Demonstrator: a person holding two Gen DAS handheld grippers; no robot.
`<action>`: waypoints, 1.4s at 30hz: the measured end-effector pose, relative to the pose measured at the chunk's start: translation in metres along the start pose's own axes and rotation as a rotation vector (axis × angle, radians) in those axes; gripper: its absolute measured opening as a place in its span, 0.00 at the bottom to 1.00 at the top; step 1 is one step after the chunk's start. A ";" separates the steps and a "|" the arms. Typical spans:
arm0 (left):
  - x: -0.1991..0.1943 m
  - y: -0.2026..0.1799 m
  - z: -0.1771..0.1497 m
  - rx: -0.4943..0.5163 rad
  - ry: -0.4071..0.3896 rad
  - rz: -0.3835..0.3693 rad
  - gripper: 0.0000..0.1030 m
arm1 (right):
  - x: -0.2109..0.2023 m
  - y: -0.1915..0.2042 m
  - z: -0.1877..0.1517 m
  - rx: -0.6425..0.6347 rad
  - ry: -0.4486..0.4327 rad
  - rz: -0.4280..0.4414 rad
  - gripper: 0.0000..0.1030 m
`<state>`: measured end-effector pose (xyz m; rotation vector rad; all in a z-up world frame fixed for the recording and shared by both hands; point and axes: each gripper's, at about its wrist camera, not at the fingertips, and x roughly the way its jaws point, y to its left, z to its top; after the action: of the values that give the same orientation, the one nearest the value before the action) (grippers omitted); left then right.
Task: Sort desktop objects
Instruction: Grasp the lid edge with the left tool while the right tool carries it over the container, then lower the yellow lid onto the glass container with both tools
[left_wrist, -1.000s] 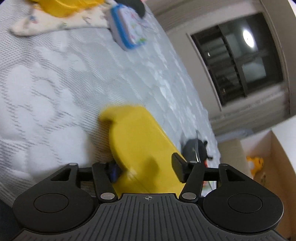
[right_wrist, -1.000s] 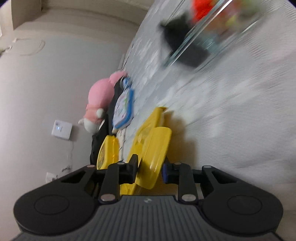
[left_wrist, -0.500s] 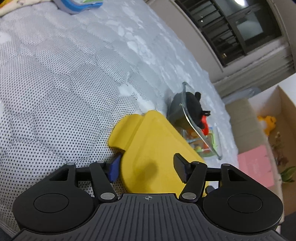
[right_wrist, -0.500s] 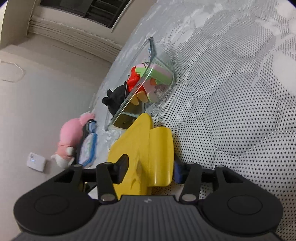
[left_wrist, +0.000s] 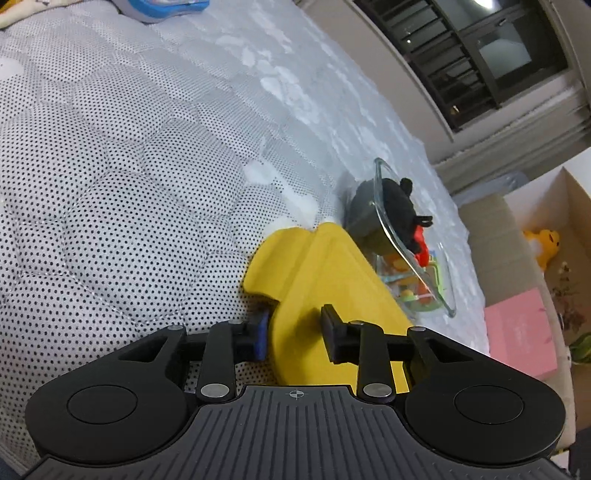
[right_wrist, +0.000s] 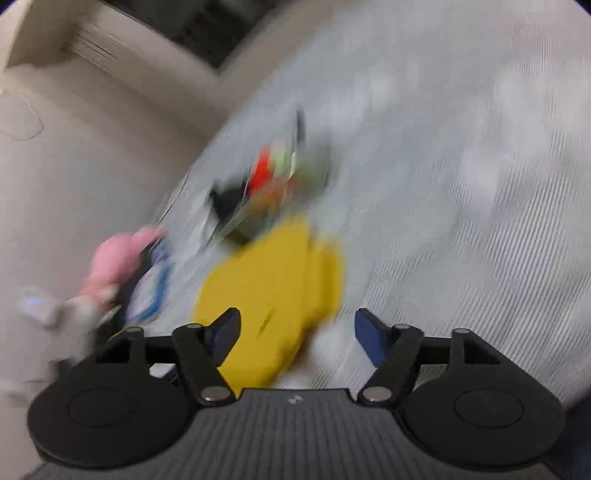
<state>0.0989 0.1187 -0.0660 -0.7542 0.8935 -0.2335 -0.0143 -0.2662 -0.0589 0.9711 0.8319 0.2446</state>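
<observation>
While no writing is legible, left gripper (left_wrist: 295, 332) fingers clamp the yellow lid (left_wrist: 332, 280); right gripper (right_wrist: 297, 332) fingers stand apart.

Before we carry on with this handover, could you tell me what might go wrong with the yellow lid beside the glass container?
1. The left gripper, whose jaws have just been closing, holds only a near corner of the yellow lid; the lid could pivot or slip.
2. The lid's far edge sits right beside the glass container of small toys; a swing could knock it.
3. The right gripper has just been opening off the lid, so one grip alone carries it.
</observation>
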 end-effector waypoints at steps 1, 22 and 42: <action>0.000 -0.001 -0.001 0.005 -0.002 0.001 0.34 | 0.004 -0.003 -0.001 0.045 0.048 0.028 0.65; -0.060 -0.068 -0.008 0.285 -0.144 -0.079 0.29 | -0.017 0.056 0.025 -0.403 -0.175 0.046 0.27; 0.060 -0.113 0.062 0.321 -0.083 0.048 0.30 | 0.076 0.038 0.147 -0.306 -0.181 -0.018 0.28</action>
<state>0.1975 0.0391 -0.0017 -0.4411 0.7708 -0.2933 0.1493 -0.2970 -0.0243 0.6865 0.6159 0.2560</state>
